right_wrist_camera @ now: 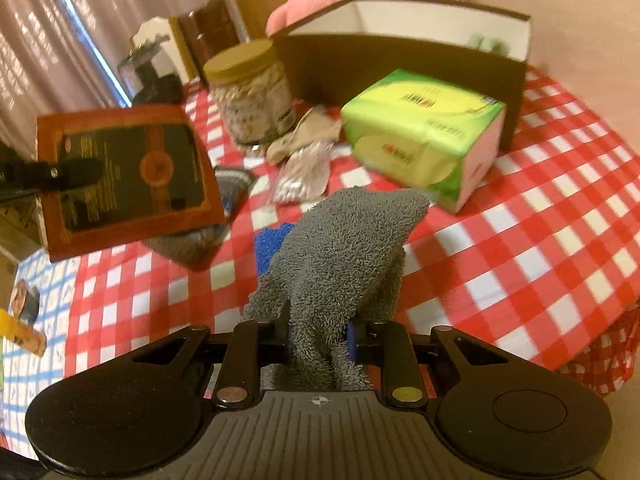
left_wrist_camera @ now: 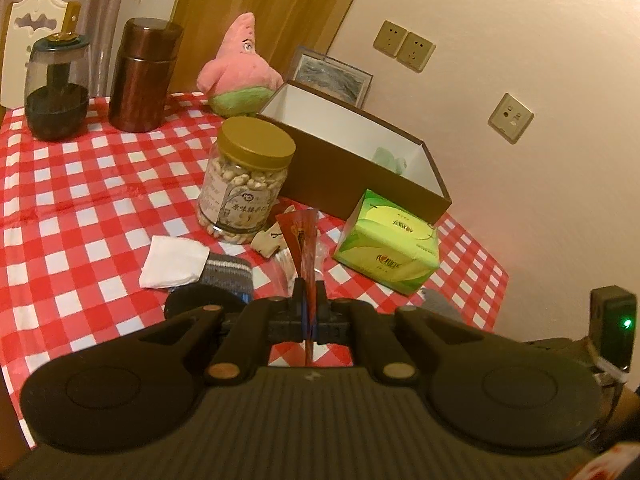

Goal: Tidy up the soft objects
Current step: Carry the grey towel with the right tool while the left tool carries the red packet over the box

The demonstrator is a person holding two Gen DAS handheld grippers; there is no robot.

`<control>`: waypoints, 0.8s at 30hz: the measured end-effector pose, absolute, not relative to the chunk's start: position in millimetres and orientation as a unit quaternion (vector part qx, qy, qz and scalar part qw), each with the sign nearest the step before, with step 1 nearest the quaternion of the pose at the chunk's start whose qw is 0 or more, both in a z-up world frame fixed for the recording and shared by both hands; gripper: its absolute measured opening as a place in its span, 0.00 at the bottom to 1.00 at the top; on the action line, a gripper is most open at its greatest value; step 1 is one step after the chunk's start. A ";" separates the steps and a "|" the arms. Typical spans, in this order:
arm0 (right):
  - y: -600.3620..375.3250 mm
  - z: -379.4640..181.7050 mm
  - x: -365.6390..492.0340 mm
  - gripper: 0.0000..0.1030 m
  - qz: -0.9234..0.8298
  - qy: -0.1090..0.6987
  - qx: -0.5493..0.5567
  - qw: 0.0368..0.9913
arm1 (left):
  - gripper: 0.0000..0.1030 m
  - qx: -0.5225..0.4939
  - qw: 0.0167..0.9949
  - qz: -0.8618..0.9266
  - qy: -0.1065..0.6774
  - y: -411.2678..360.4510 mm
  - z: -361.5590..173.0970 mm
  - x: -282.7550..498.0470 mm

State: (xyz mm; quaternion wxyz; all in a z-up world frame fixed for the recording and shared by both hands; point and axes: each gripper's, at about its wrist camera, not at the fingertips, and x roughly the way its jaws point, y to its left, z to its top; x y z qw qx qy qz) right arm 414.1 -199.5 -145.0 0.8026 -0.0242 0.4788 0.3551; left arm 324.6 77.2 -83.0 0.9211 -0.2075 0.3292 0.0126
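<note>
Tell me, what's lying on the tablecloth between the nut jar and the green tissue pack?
A crumpled beige cloth and a clear packet of small white bits, clearest in the right wrist view.

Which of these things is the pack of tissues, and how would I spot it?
Find the big brown open box on the checked tablecloth. Right in front of it lies the tissue pack: a soft block in bright lime-green wrap, the only green thing beside the nut jar.

On the table [left_wrist_camera: 80, 208], the jar [left_wrist_camera: 246, 180] stands just left of the box [left_wrist_camera: 360, 168], with the plush toy [left_wrist_camera: 240, 72] behind. The tissue pack [left_wrist_camera: 386, 248] lies before the box. Something, perhaps cloth [left_wrist_camera: 390, 160], lies in it.
</note>
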 end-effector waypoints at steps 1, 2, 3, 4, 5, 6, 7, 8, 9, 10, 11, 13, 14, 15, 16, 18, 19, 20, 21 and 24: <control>-202.3 -141.7 415.3 0.22 0.353 0.478 -0.019 0.804 | 0.01 -0.207 0.921 0.011 0.329 76.6 -81.9 326.3; -205.2 -138.1 416.6 0.22 0.353 0.478 -0.012 0.804 | 0.01 -0.207 0.922 0.009 0.329 75.9 -81.0 327.8; -206.8 -134.4 417.9 0.22 0.353 0.478 -0.006 0.805 | 0.01 -0.205 0.922 0.008 0.328 74.7 -79.5 330.1; -207.5 -131.7 418.8 0.22 0.354 0.477 -0.002 0.805 | 0.01 -0.202 0.923 0.006 0.327 73.2 -77.8 332.8; -208.4 -128.8 419.4 0.22 0.355 0.476 0.000 0.805 | 0.01 -0.201 0.924 0.004 0.326 71.7 -76.7 335.1; -208.3 -124.7 420.5 0.22 0.356 0.474 0.003 0.805 | 0.01 -0.199 0.925 0.002 0.324 69.9 -74.5 338.5; -207.9 -120.5 422.2 0.22 0.359 0.472 0.006 0.805 | 0.01 -0.197 0.926 0.000 0.322 68.2 -72.9 341.3; -207.4 -117.6 423.7 0.22 0.362 0.470 0.008 0.805 | 0.01 -0.195 0.928 0.000 0.319 66.1 -70.7 345.5; -206.2 -112.6 427.1 0.22 0.367 0.467 0.010 0.804 | 0.01 -0.193 0.928 0.001 0.318 64.7 -68.8 349.6; -205.1 -108.7 430.8 0.22 0.370 0.466 0.010 0.803 | 0.01 -0.193 0.929 0.002 0.317 63.5 -66.4 354.7; -203.6 -103.6 436.4 0.22 0.374 0.465 0.012 0.802 | 0.01 -0.194 0.929 0.002 0.315 63.0 -64.1 359.0; -202.1 -95.1 445.5 0.22 0.378 0.460 0.017 0.803 | 0.01 -0.191 0.933 -0.001 0.306 61.6 -58.4 369.1; -200.5 -89.3 451.7 0.22 0.382 0.456 0.018 0.804 | 0.01 -0.187 0.935 0.000 0.302 60.3 -55.1 376.3; -199.2 -84.4 457.1 0.22 0.384 0.452 0.019 0.805 | 0.01 -0.183 0.937 0.001 0.298 59.3 -52.3 381.9; -197.9 -79.5 462.8 0.22 0.386 0.448 0.021 0.806 | 0.01 -0.180 0.939 0.002 0.293 58.2 -48.9 389.0; -195.0 -68.7 477.1 0.22 0.392 0.440 0.027 0.808 | 0.01 -0.176 0.943 0.003 0.284 56.3 -42.0 402.7; -193.5 -64.3 484.1 0.22 0.394 0.436 0.031 0.809 | 0.01 -0.172 0.944 0.004 0.280 55.2 -38.7 410.1; -191.5 -58.7 493.3 0.22 0.396 0.432 0.036 0.810 | 0.01 -0.170 0.946 0.005 0.277 54.4 -35.7 417.2; -190.1 -53.8 501.0 0.22 0.397 0.429 0.040 0.811 | 0.01 -0.168 0.947 0.006 0.273 53.9 -31.9 425.3; -184.3 -38.2 526.2 0.22 0.397 0.413 0.048 0.818 | 0.01 -0.155 0.953 0.009 0.259 51.8 -21.1 448.8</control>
